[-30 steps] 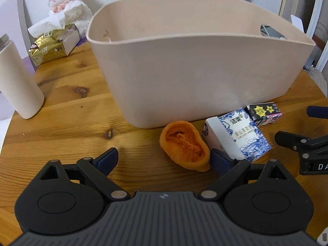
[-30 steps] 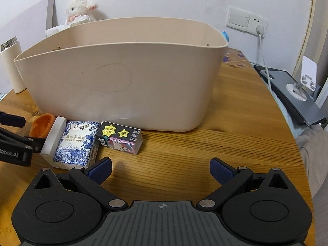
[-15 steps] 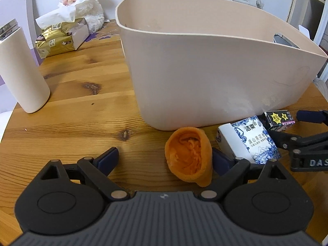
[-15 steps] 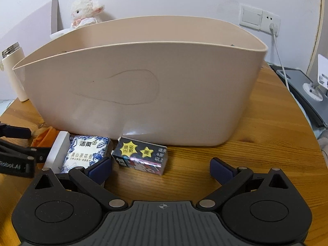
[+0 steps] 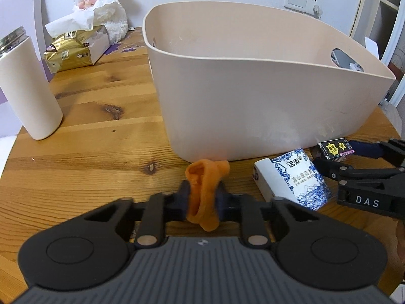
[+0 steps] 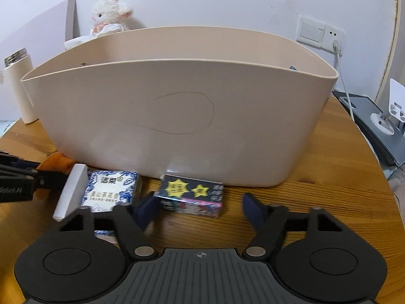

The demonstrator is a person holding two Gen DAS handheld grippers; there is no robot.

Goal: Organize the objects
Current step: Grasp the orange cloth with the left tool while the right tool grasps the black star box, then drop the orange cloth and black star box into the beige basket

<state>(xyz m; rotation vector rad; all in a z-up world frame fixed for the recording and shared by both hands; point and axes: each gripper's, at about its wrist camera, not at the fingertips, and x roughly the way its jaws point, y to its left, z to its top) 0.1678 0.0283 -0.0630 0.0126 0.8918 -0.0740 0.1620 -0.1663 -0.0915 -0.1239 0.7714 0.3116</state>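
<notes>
My left gripper [image 5: 201, 198] was clamped on the soft orange piece [image 5: 205, 190], squeezing it into a fold between the blue pads, just in front of the beige tub's [image 5: 253, 106] near wall. My right gripper [image 6: 200, 207] had its fingers spread apart on either side of the small dark box with yellow stars [image 6: 191, 196], neither pad clearly touching it; the box lay on the wooden table [image 6: 329, 190] just beside the foot of the tub. To the left of that box sat the blue-and-white tissue pack [image 6: 108, 192], close to the tub wall, between the star box and the orange piece. From the left wrist view I saw a white tumbler [image 5: 27, 88] standing upright toward the table's left edge, well apart from the tub, and at the far left corner a gold tissue box [image 5: 71, 50] with a white plush lamb [image 5: 106, 12] behind it. A wall socket [image 6: 321, 33] with a cable plugged in showed on the wall beyond the table's right side
</notes>
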